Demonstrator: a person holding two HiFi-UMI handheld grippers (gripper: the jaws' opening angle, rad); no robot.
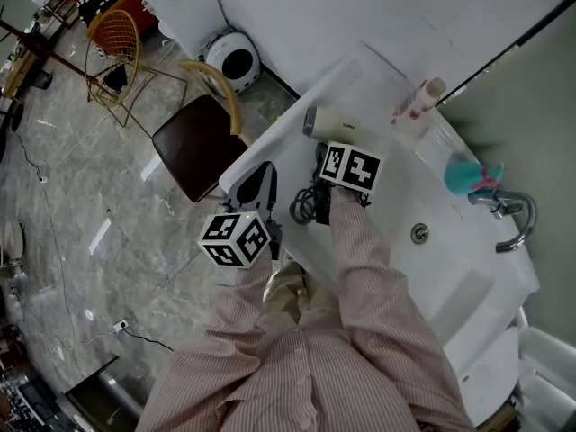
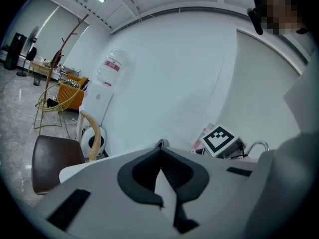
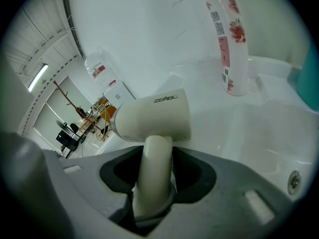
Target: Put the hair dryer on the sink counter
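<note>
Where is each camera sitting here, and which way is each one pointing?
Head view: on the person's head, facing steeply down at the sink counter; striped sleeves, left gripper and right gripper show.
Left gripper view: rides the left gripper, facing roughly level past the counter edge toward a chair and wall; its jaws show, together and empty.
Right gripper view: rides the right gripper, facing down along the counter toward a bottle; its jaws clamp the hair dryer handle.
Shared: head and right gripper views both show hair dryer and bottle.
</note>
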